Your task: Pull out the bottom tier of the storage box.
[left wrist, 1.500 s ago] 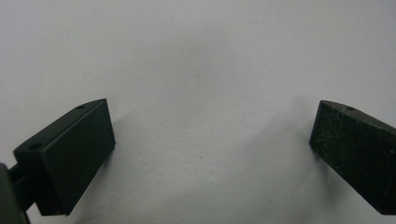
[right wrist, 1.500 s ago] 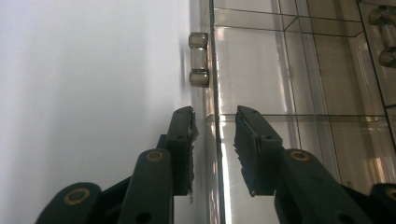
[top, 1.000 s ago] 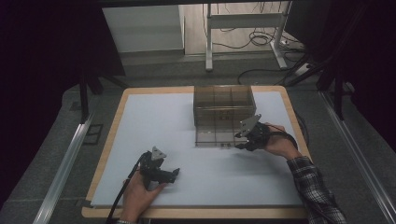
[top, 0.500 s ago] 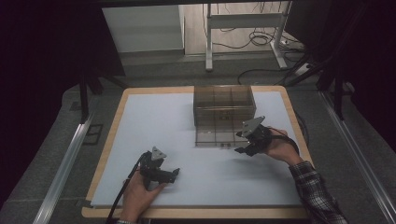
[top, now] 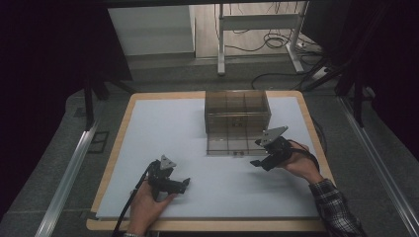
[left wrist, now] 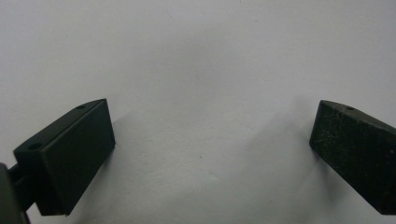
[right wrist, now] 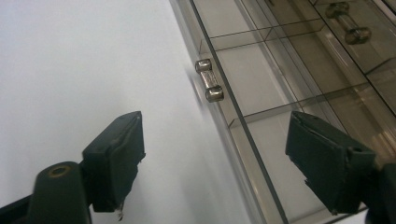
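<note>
Left tongs [top: 187, 183]: held low at the near edge of the white sheet-covered worktop [top: 173, 128]; jaws spread wide with nothing but bare white surface between them; released and idle
Right tongs [top: 256, 162]: just in front of the pulled-out drawer, in the person's right hand [top: 296, 165]; jaws have just been opening and now stand apart; in the right gripper view nothing lies between the pads, so they are released, holding nothing
Pulled-out drawer [top: 230, 144]: a shallow tray of smoked clear plastic, split by thin dividers into compartments, drawn forward onto the worktop out of the cabinet; its front rim runs between the right tongs' pads in the right gripper view
Drawer handle [right wrist: 209, 80]: a small silver metal bar pull on the drawer's front wall, beyond the right tongs and apart from both pads; this looks like the thing being worked
Cabinet [top: 237, 111]: a smoked translucent plastic box of small drawers, standing toward the far right of the worktop, directly behind the open drawer; a second silver pull [right wrist: 348, 22] shows on it farther back
Risk, as a judgement: with the pads straddling the thin front rim rather than the handle, a closing grip could pinch the wall and tip or skew the light drawer; a push off-centre could jam it in its slot; a hard push could slide the whole cabinet back, since nothing braces it and the left tongs sit well apart
</note>
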The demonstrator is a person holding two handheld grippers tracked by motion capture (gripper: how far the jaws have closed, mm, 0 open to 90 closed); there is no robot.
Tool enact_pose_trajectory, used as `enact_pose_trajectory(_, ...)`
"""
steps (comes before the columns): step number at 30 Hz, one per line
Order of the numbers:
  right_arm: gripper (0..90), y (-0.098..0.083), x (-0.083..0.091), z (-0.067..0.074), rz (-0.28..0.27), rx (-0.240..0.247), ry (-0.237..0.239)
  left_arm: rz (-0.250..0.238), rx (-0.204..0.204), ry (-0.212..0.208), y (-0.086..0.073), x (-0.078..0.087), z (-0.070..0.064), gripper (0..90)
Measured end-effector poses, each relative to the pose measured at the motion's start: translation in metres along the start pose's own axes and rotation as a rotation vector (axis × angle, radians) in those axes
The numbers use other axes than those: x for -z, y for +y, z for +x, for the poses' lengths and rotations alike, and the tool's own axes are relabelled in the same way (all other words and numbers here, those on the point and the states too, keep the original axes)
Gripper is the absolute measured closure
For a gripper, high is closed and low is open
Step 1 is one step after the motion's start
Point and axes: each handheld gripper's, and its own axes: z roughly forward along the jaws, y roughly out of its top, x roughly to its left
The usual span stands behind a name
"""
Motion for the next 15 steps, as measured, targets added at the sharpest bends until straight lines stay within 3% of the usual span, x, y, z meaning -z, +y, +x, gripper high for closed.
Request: enact_pose_trajectory(15, 10.1, -0.011, 0.014, 0.023, -0.041, -0.037, -0.035, 0.0, 0.0, 0.001, 0.0, 0.0, 0.0, 0.0)
